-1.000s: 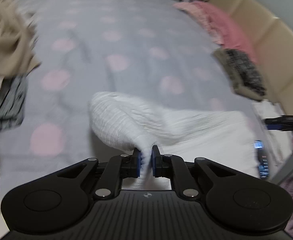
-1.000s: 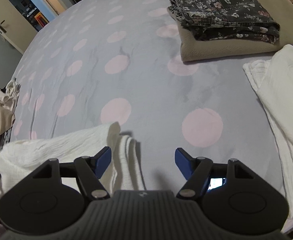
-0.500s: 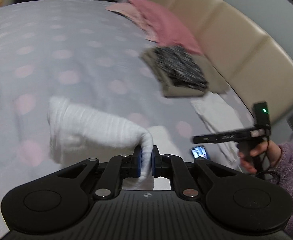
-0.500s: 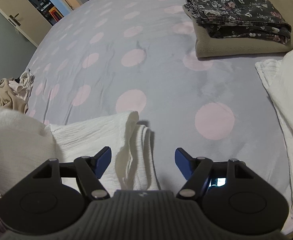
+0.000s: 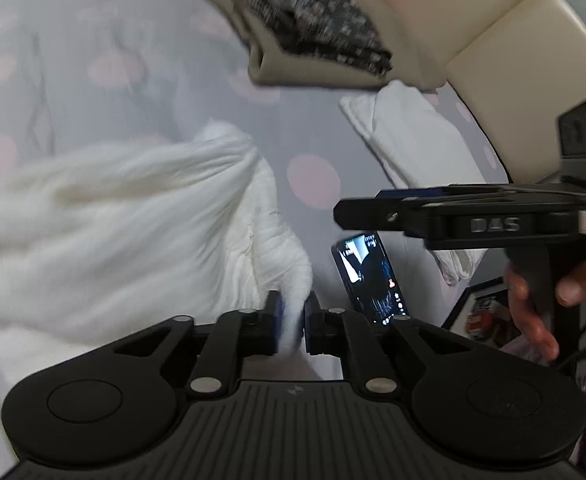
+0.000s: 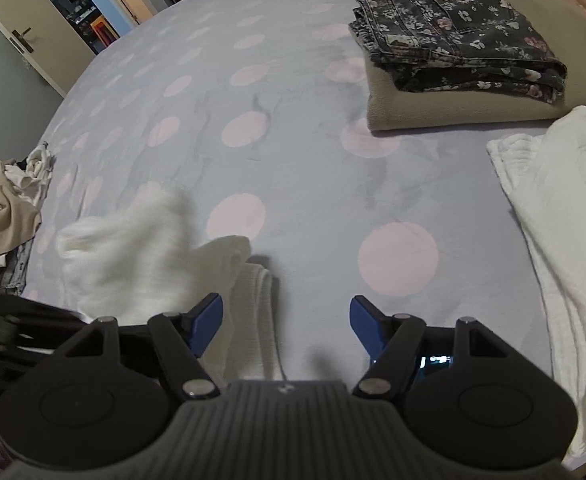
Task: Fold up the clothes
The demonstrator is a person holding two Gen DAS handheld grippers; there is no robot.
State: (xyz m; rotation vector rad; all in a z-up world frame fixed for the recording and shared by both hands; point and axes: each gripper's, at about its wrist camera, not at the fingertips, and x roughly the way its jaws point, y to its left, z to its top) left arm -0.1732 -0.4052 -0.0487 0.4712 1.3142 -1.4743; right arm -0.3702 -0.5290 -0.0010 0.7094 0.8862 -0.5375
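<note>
Grey bedspread (image 6: 301, 168) with pink dots covers the whole bed, with a beige padded headboard (image 5: 505, 40) along the far side. The left gripper (image 5: 291, 320) has its blue pads pinched on a corner of the white ribbed garment (image 5: 133, 224), and the cloth bunches up over to its left, blurred. The right gripper (image 6: 287, 322) is spread wide, holding nothing, hovering just over the garment's folded edge near the front of the bed.

Only the left wrist view shows the hand (image 5: 533, 304) gripping the right gripper's handle and the whole lit phone (image 5: 369, 276) lying on the bed beside the garment; the right view catches just a sliver of its screen. Only the right wrist view shows the pile of unfolded clothes (image 6: 5, 200) at the left edge and the open door (image 6: 53, 28). Both show the floral trousers (image 6: 457, 28) folded on top of a tan garment (image 6: 453, 108), and another white folded piece (image 6: 565, 216) near them.

Compared to a second ago, the left gripper has swung right with the pinched corner, dragging that end of the garment over toward the right gripper, which has barely shifted and is still spread.
</note>
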